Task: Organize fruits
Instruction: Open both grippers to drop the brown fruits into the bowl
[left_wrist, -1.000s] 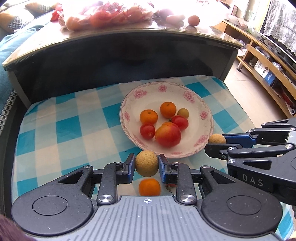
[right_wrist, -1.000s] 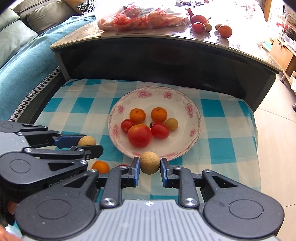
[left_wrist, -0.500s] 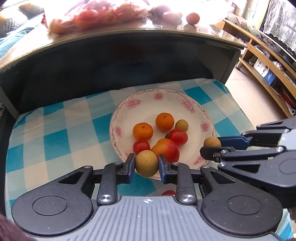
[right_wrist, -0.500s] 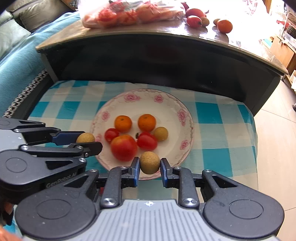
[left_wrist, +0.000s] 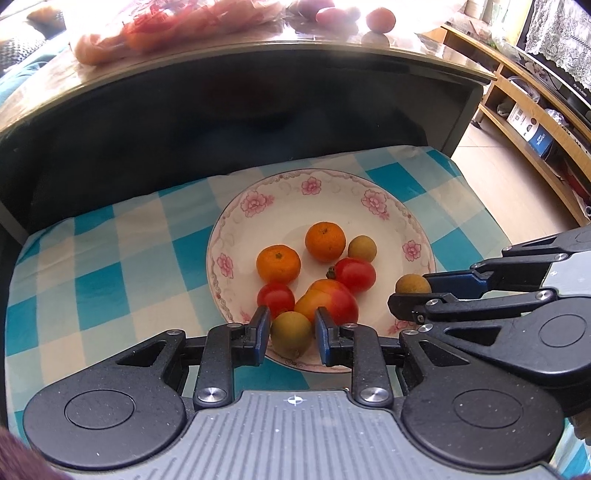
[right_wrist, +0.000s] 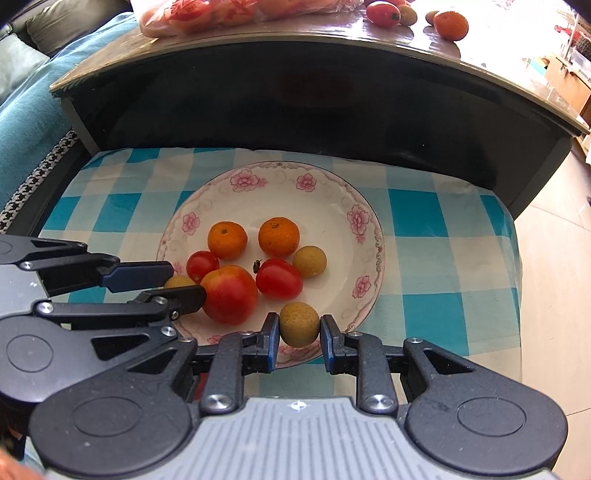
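Observation:
A white plate with pink flowers lies on a blue checked cloth. It holds two oranges, two red tomatoes, a red-yellow apple and a tan longan. My left gripper is shut on a tan longan over the plate's near rim; it also shows in the right wrist view. My right gripper is shut on another longan over the near right rim; it also shows in the left wrist view.
A dark table with a glossy top rises right behind the cloth. On it lie a plastic bag of red fruit and loose fruits. A teal sofa is at the left; wooden shelves at the right.
Both grippers have moved forward with their longans, from the cloth in front of the plate to above its near rim. The loose orange and tomato on the cloth have dropped out of view.

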